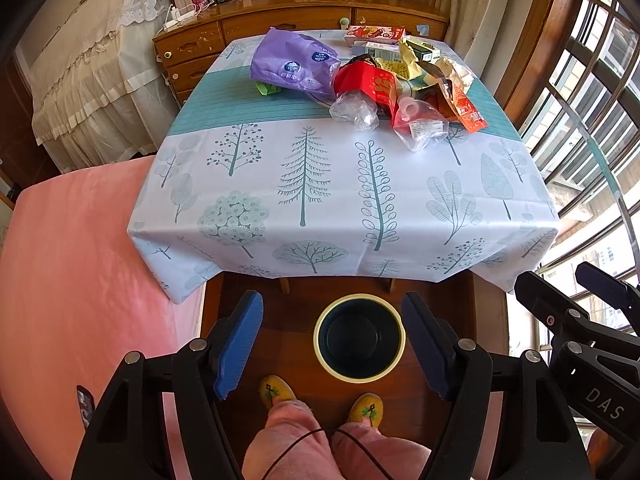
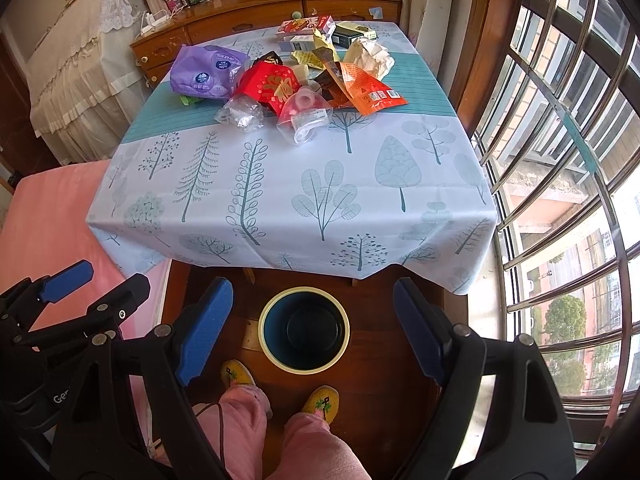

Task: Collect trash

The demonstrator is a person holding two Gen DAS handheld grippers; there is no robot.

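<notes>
A pile of trash lies at the far side of the table point(image 1: 320, 208) point(image 2: 280, 200): a purple bag point(image 1: 286, 60) point(image 2: 204, 68), a red packet point(image 1: 370, 80) point(image 2: 272, 84), clear crumpled plastic point(image 1: 356, 110) point(image 2: 242, 114), an orange wrapper point(image 1: 466, 110) point(image 2: 368, 88) and crumpled paper point(image 2: 370, 58). A round bin point(image 1: 359, 339) point(image 2: 303, 329) with a cream rim stands empty on the floor below the table's near edge. My left gripper point(image 1: 332, 344) is open and empty above the bin. My right gripper point(image 2: 312, 328) is open and empty, also above the bin.
A pink bed point(image 1: 72, 280) is at the left. A wooden dresser point(image 1: 280, 20) stands behind the table. A barred window point(image 2: 560, 160) is at the right. The person's legs and yellow slippers point(image 1: 278, 392) are below the bin.
</notes>
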